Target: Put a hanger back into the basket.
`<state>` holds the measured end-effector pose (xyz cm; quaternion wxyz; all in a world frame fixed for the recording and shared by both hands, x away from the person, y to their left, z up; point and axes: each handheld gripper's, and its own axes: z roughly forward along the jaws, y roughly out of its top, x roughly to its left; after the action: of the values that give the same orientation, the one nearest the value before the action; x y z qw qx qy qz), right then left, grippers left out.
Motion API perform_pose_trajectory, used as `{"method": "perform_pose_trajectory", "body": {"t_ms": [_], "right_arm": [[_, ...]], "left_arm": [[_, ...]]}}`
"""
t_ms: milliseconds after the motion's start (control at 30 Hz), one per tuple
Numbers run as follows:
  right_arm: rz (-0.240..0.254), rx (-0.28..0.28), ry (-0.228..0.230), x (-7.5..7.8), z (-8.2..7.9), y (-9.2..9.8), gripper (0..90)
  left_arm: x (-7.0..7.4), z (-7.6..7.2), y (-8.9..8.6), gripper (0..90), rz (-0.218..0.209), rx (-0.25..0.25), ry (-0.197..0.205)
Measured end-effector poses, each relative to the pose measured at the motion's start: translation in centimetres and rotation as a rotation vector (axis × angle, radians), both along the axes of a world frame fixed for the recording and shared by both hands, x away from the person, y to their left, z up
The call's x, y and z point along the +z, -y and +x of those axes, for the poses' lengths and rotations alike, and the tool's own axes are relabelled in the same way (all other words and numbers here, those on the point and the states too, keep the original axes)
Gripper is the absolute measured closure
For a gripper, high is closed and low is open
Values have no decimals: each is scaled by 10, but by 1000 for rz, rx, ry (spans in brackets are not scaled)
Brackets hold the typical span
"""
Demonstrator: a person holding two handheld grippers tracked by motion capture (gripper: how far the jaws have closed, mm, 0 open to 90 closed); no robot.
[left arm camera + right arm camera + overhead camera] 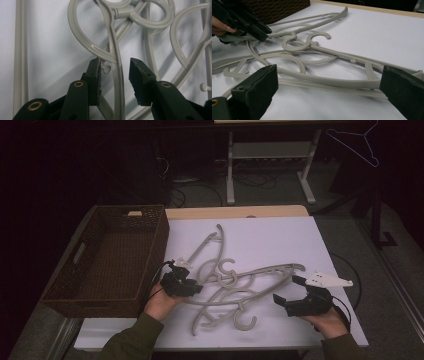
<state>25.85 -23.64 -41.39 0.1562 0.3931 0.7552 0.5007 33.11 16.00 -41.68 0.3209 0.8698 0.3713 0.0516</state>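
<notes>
Hangers (235, 287) (grey plastic, tangled) lie mid-table on the white sheet (280, 240), wicker basket (110, 257) at nine o'clock; left gripper (197, 289) straddles one hanger arm, jaws part-open, not pressing; right gripper (287, 290), at four o'clock, gapes wide, empty.

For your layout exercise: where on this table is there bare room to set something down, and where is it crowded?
Bare white board lies beyond the tangled hangers, toward the far right corner. The wicker basket is empty too. The front centre, between the left tool and the right tool, is crowded.
</notes>
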Motion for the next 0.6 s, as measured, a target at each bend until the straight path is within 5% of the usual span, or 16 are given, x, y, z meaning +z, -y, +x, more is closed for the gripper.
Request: {"method": "perform_pose_trajectory", "body": {"t_ms": [300, 600], "right_arm": [[0, 0, 1, 0, 0, 0, 12], [0, -1, 1, -1, 0, 1, 12]], "left_arm": [[-1, 2, 4, 680, 26, -7, -26], [1, 2, 5, 739, 68, -32, -11]]}}
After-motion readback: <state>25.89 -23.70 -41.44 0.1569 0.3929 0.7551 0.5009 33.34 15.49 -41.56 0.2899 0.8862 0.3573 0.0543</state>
